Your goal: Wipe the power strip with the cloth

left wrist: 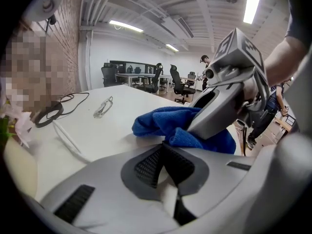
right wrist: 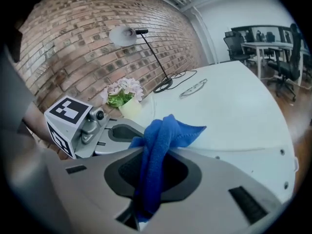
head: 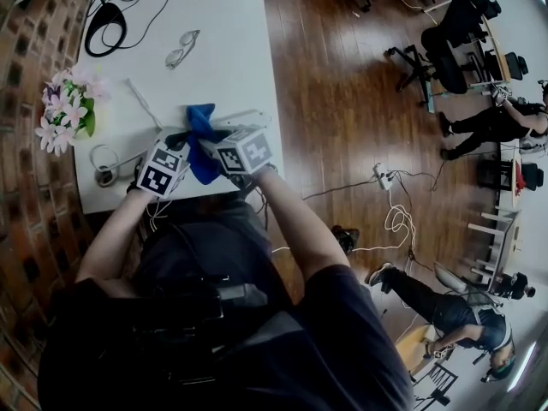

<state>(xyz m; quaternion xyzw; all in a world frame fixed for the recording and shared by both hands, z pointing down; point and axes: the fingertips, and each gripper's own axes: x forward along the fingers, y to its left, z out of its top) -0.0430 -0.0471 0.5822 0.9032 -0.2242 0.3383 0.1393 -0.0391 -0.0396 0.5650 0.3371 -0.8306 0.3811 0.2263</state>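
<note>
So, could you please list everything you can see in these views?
table: one, white, along the brick wall
cloth: one, blue, near the table's front edge
power strip: one, white, beside the cloth
desk lamp: one, black stem, far table corner
glasses: one pair, clear, mid-table
flowers: one bunch, pink, by the wall
office chairs: several, black, on the wooden floor
cord: one, white, looped on the floor
other people: two, dark clothing, across the floor
left hand-held gripper: one, grey, jaws shut, beside the cloth
right hand-held gripper: one, grey, clamped on the cloth

most of the power strip point(head: 250, 116) beneath the cloth point(head: 201, 135)
</note>
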